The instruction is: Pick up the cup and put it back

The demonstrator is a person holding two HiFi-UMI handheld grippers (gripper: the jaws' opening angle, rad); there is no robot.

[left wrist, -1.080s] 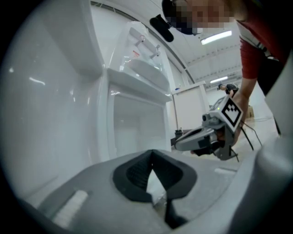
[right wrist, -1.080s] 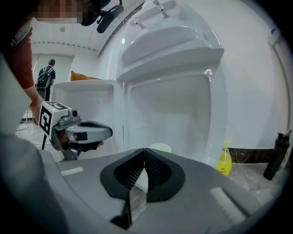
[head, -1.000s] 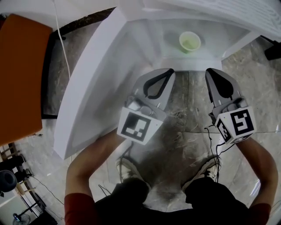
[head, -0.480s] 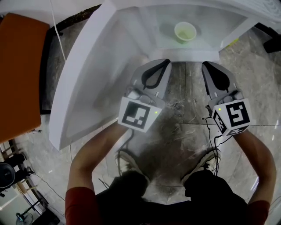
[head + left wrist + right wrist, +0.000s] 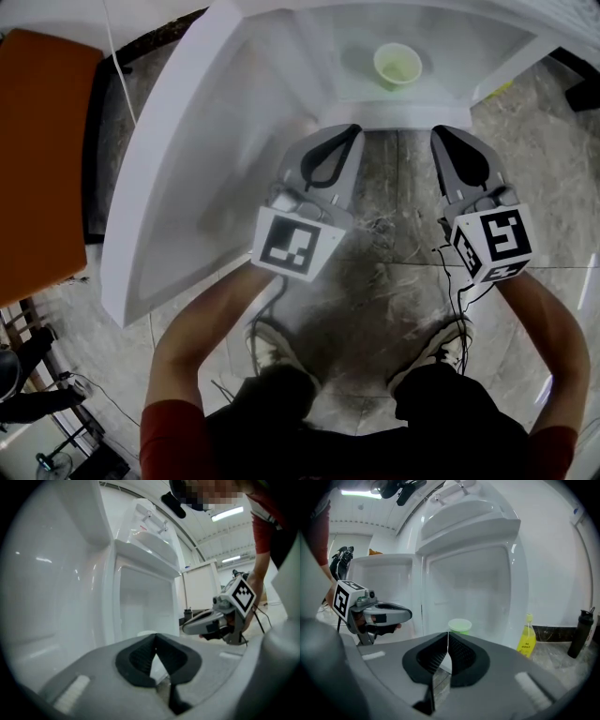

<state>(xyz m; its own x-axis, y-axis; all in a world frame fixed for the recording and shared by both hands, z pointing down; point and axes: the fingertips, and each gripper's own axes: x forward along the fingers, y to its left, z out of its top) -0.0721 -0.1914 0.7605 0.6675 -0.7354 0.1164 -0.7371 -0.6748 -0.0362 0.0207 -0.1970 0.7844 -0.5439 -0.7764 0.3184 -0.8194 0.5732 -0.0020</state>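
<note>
1. The pale green plastic cup (image 5: 397, 64) stands upright on the floor of the white open refrigerator compartment (image 5: 487, 52), well inside and apart from both tools; I judge it sits there as the start and return spot, so the pick-up has not begun.
2. My left gripper (image 5: 348, 132) is clenched, its dark pads meeting at the tips with nothing between them; the left gripper view shows the same closed wedge (image 5: 154, 637) aimed at the compartment's front edge.
3. My right gripper (image 5: 441, 134) is also clenched and empty; its own view lines the closed tips (image 5: 448, 634) up just under the cup (image 5: 460, 625), so I read this one as better placed for the reach.
4. Both tools hover side by side over the grey marble floor (image 5: 394, 244), near the compartment's lip, pointing forward and slightly inward; the forearms are bent and drawn close to the body.
5. The white refrigerator door (image 5: 169, 187) hangs open on the left, which leaves a clear path; whichever tool goes in needs its jaws spread first.
6. A yellow plastic bottle (image 5: 527, 632) and a dark flask (image 5: 580, 632) stand on the floor off to the right, clear of the route.
</note>
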